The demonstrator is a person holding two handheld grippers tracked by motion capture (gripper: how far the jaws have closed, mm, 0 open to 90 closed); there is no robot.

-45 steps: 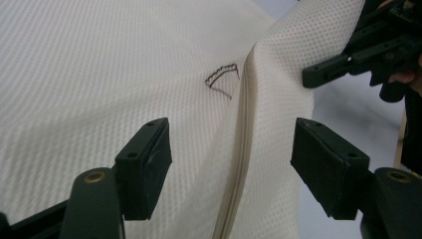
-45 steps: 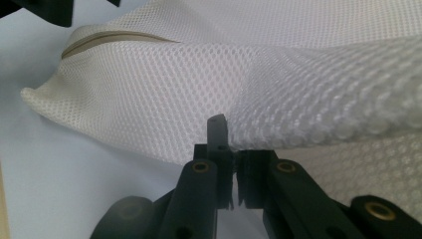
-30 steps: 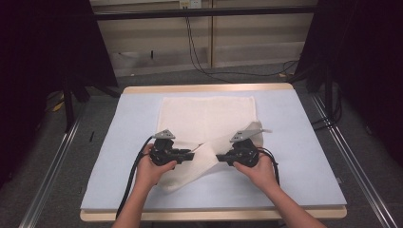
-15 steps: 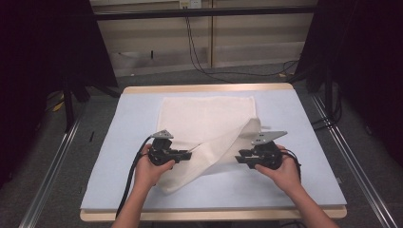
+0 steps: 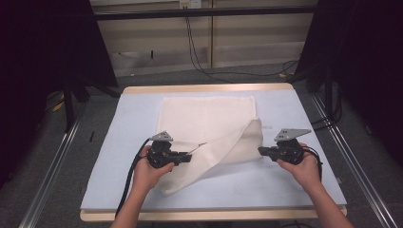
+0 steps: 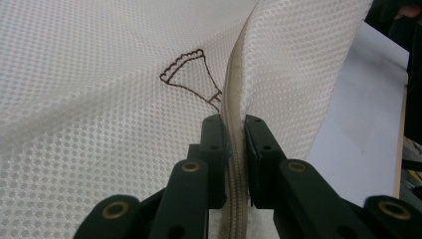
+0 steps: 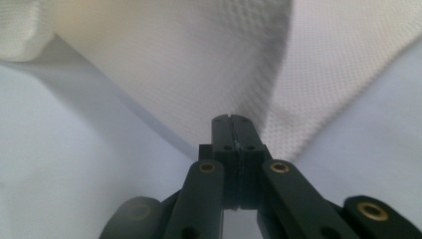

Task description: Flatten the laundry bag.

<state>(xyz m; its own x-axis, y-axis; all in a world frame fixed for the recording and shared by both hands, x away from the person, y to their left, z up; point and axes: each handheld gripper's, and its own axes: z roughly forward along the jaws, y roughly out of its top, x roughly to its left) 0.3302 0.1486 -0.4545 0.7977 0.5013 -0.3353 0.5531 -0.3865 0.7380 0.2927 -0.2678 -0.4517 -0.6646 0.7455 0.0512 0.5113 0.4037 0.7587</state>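
The left tongs [image 5: 186, 157] clamp the zipper edge of the white mesh bag [image 5: 209, 124], which lies mid-surface [image 5: 119, 142] with its near-right corner lifted. The right tongs [image 5: 262, 151] have just been closing; they meet at the bag's edge, apparently pinching a zipper pull. Unzipping seems underway; next, pull steadily rightward against the left hold

A white mesh laundry bag [image 5: 209, 126] is lying on the pale blue padded tabletop [image 5: 304, 185]. Its near right corner is folding over toward the left. The left black two-jaw gripper [image 5: 187, 156] is sitting at its near left, the right black two-jaw gripper [image 5: 261, 151] just right of it.
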